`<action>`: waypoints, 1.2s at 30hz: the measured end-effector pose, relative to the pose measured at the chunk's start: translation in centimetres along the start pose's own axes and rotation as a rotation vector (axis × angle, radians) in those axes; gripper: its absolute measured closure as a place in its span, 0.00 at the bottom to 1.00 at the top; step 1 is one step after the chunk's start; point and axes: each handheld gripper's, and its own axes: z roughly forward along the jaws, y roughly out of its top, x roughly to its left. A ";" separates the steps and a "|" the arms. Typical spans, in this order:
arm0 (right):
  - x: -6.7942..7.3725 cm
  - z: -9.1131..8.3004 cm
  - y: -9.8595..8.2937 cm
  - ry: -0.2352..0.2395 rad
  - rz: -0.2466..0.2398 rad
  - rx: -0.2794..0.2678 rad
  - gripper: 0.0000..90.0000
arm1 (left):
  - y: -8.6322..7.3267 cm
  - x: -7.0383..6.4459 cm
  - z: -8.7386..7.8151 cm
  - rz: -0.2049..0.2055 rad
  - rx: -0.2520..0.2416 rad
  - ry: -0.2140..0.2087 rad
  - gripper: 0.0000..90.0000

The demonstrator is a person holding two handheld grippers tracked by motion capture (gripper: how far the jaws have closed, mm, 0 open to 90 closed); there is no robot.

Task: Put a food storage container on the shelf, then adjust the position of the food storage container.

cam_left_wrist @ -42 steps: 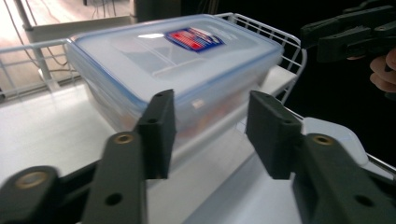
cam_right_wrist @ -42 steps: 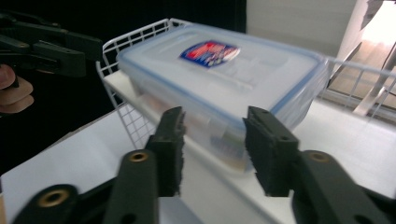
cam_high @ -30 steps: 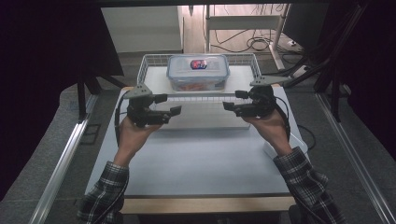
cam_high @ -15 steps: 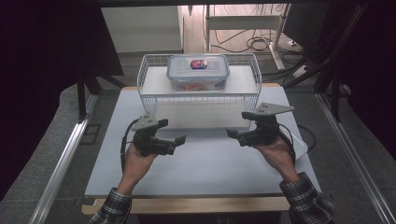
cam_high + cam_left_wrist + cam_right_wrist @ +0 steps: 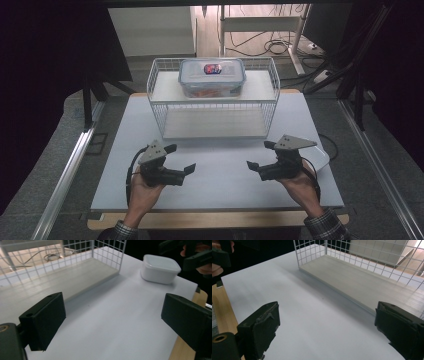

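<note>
Clear lidded plastic box (image 5: 212,77) sat on the top shelf of the white wire rack (image 5: 165,108), at the tabletop's far edge.
You held your left gripper (image 5: 181,159) and right gripper (image 5: 260,156) wide open and empty near the front edge; placing looked finished, nothing evidently left.

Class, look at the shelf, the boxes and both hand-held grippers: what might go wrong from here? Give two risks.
1. The white box sits near the table edge, close beside the right hand-held gripper; a careless swing of that hand might knock it off.
2. The clear box sits atop the wire shelf; a poor grip reaching up could drop it.
</note>
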 end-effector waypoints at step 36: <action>-4.6 -3.4 -3.7 -0.246 0.113 0.135 0.60 | -4.4 0.5 -0.3 -0.026 0.079 0.009 0.07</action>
